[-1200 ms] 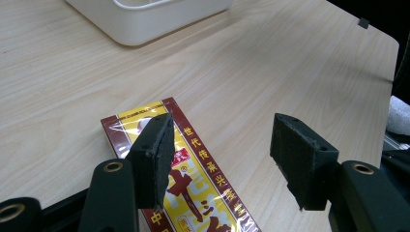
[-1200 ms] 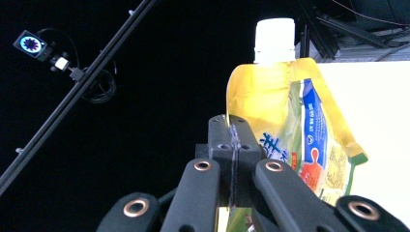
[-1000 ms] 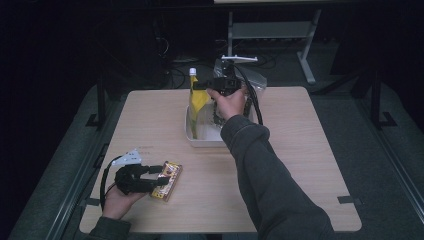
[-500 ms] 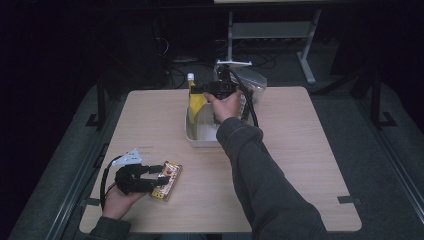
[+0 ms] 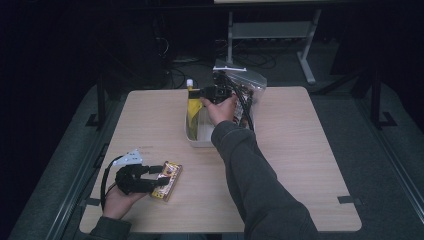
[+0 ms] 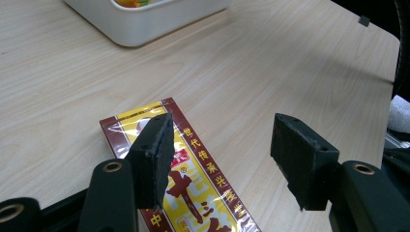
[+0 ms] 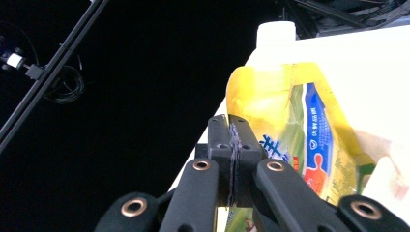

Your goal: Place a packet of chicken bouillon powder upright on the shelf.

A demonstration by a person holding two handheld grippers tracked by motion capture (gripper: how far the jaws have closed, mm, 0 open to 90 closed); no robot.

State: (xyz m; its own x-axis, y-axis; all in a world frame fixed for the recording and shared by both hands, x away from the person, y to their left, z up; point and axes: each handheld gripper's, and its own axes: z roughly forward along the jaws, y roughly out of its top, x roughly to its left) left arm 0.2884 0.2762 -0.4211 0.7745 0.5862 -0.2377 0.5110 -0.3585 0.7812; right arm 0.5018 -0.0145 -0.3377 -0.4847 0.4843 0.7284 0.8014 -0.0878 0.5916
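The work in hand looks like packing snacks into the white bin (image 5: 196, 135) at the far middle of the worktop (image 5: 310, 150), and it seems roughly midway. The right gripper (image 5: 204, 93) has its jaws pressed tight together on the edge of a yellow spouted pouch (image 7: 295, 125), which stands upright at the bin's far left end with its white cap above the rim; whether it already rests on the bottom cannot be told. Letting go of it is left. The left gripper (image 5: 159, 176), jaws spread and pinching nothing, hovers over a red-and-gold packet (image 6: 193, 188) lying flat near the worktop's front left corner, well apart from the bin. That packet is not yet gripped or moved.
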